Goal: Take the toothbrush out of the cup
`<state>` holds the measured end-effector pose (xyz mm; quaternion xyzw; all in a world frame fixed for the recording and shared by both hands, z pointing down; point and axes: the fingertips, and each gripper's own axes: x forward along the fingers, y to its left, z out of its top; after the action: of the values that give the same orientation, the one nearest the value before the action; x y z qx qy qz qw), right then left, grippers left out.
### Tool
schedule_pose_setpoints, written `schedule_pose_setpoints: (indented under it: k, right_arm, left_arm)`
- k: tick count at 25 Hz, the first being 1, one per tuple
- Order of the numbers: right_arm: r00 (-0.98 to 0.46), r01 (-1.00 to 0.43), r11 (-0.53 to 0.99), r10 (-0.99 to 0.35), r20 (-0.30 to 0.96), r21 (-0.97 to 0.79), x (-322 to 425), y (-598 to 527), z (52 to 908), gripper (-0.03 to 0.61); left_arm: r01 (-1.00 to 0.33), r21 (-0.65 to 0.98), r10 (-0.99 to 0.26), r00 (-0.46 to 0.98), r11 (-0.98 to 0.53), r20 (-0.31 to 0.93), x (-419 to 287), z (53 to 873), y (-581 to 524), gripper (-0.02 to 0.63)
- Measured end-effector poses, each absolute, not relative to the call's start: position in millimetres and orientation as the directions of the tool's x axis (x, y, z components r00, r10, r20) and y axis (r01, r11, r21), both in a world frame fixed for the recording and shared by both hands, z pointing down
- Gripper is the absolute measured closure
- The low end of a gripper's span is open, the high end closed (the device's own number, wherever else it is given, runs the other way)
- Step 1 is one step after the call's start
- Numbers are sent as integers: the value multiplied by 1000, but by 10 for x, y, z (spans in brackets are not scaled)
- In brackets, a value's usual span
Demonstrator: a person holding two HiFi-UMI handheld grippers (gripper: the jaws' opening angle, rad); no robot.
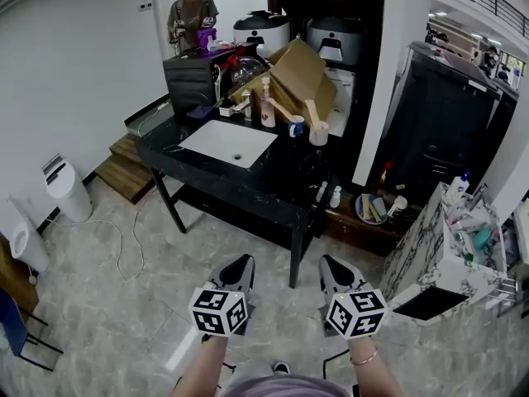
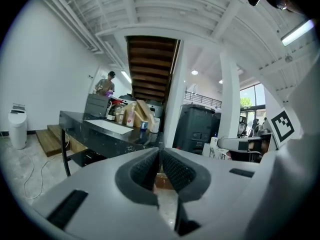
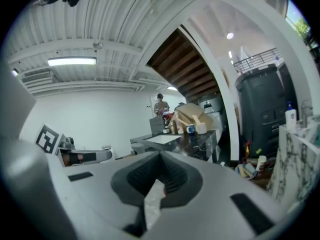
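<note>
A pale cup (image 1: 318,133) stands at the right end of the black counter (image 1: 273,176), with a wooden-handled toothbrush (image 1: 312,112) upright in it. A blue-and-white cup (image 1: 296,126) beside it also holds a wooden stick. Both grippers hover over the floor, well short of the counter. My left gripper (image 1: 242,261) is shut with nothing in it, and so is my right gripper (image 1: 329,261). Seen from the left gripper (image 2: 160,152), the cups (image 2: 152,126) are small and far off. Over the right gripper (image 3: 160,154) the pale cup (image 3: 201,128) also looks distant.
A white sink (image 1: 227,143) is set into the counter, with a soap bottle (image 1: 268,110) and a cardboard box (image 1: 302,77) behind it. A person (image 1: 192,11) stands at the back. A marble-patterned cabinet (image 1: 430,251) is at the right, a white bin (image 1: 66,190) and a floor cable (image 1: 124,246) at the left.
</note>
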<state>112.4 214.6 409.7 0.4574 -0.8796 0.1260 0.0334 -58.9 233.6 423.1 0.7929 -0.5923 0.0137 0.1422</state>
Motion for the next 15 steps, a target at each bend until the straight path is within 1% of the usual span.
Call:
schedule_pose_setpoints:
  k: [1, 3, 7, 10, 15]
  right_arm:
    - [-577, -815, 548, -798, 175, -189, 1124, 2130, 4103, 577]
    - [-570, -820, 542, -802, 177, -183, 1123, 2086, 4107, 577]
    - [-562, -826, 534, -808, 178, -181, 1087, 1959, 4095, 576]
    - [-555, -830, 527, -812, 178, -185, 1064, 1826, 4105, 575]
    - [-525, -849, 496, -832, 182, -182, 963, 1400, 4157, 575]
  left_arm:
    - [-942, 212, -934, 300, -259, 192, -587, 4237, 2322, 605]
    - [-940, 216, -932, 305, -263, 194, -583, 4234, 2280, 544]
    - [-938, 218, -930, 312, -269, 196, -622, 4204, 2110, 506]
    - [-935, 228, -929, 316, -271, 191, -689, 4193, 1936, 490]
    - [-924, 241, -924, 341, -296, 175, -864, 4203, 1446, 449]
